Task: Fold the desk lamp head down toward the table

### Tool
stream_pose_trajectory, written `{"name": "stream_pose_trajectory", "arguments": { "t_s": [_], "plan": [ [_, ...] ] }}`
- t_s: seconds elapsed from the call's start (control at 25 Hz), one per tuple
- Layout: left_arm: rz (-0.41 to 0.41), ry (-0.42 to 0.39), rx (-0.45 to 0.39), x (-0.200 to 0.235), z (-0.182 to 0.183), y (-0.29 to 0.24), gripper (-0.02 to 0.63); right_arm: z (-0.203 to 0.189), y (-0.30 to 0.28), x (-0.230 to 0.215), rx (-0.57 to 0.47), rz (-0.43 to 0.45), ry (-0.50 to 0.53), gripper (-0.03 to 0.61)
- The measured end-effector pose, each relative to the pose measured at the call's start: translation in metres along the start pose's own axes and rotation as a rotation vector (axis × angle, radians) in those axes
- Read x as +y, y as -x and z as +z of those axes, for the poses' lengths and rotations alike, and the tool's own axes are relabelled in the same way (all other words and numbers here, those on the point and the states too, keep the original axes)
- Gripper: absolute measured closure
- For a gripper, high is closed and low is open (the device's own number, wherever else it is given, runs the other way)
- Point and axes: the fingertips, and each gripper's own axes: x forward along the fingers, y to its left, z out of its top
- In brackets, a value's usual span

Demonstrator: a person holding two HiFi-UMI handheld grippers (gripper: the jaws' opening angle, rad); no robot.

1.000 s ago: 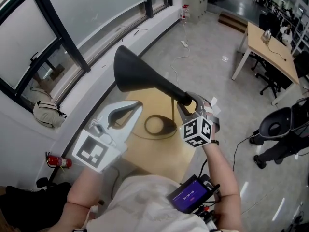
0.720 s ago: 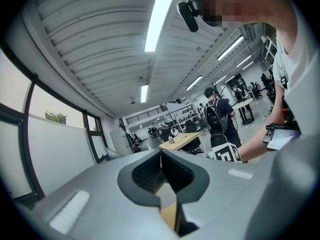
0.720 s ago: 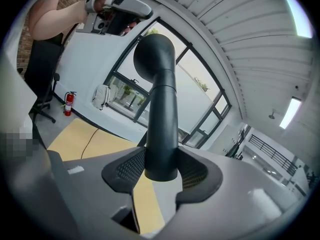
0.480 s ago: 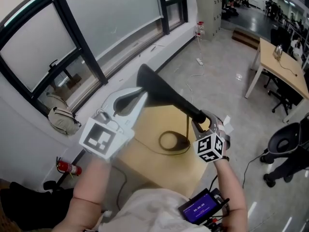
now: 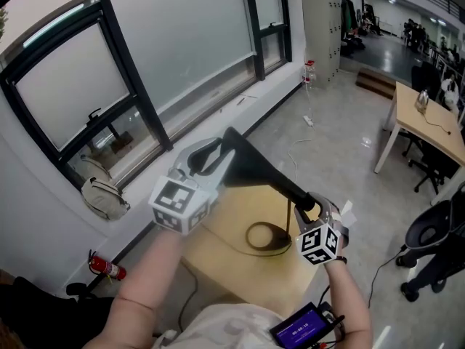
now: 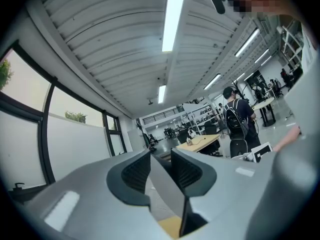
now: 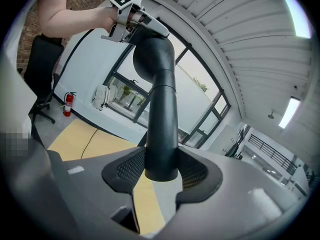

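- The left tongs (image 6: 161, 171) have just been opening and now stand apart, with the thin rim (image 6: 167, 191) of the lamp head (image 5: 251, 167) between the pads. As far as I can see, they are not pinching it yet.
- The right tongs (image 7: 161, 168) are clamped on the black lamp neck (image 7: 162, 114), one pad pressed against each side of the tube.
- The lamp sits mid-frame in the head view. Its ring base (image 5: 265, 237) is flat on the tan worktop (image 5: 232, 275), and the neck rises at lower right. The cone-shaped head reaches up and left toward the window.
- I'd say the fold itself hasn't started. The head is raised well clear of the worktop with its mouth aimed away from it.
- What looks done is the set-up, with the neck steadied and the rim lined up for a grip. What's left is closing on the rim and swinging the head down.
- There is little to read. The marker cubes (image 5: 178, 203) carry black-and-white square patterns, not words.
- The small screen (image 5: 305, 329) at the bottom edge shows characters too small for me to make out.
- The red fire extinguisher (image 5: 107, 267) at lower left shows no legible label.
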Motion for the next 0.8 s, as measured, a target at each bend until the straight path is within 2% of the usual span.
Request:
{"name": "stream_pose_trajectory", "arguments": {
  "t_s": [0.24, 0.4, 0.6, 0.8],
  "plan": [
    [0.028, -0.015, 0.016, 0.001, 0.005, -0.012, 0.449, 0.000, 0.002, -0.002, 0.005, 0.001, 0.000, 0.367],
    [0.011, 0.019, 0.026, -0.001, 0.001, -0.021, 0.411, -0.002, 0.002, -0.002, 0.012, 0.006, 0.001, 0.367],
    [0.004, 0.018, 0.024, -0.001, -0.003, -0.026, 0.416, -0.001, 0.000, -0.002, 0.026, 0.014, 0.001, 0.367],
    [-0.008, 0.059, 0.003, 0.001, -0.005, -0.027, 0.428, -0.003, -0.002, -0.001, 0.031, 0.011, 0.005, 0.367]
  ]
}}
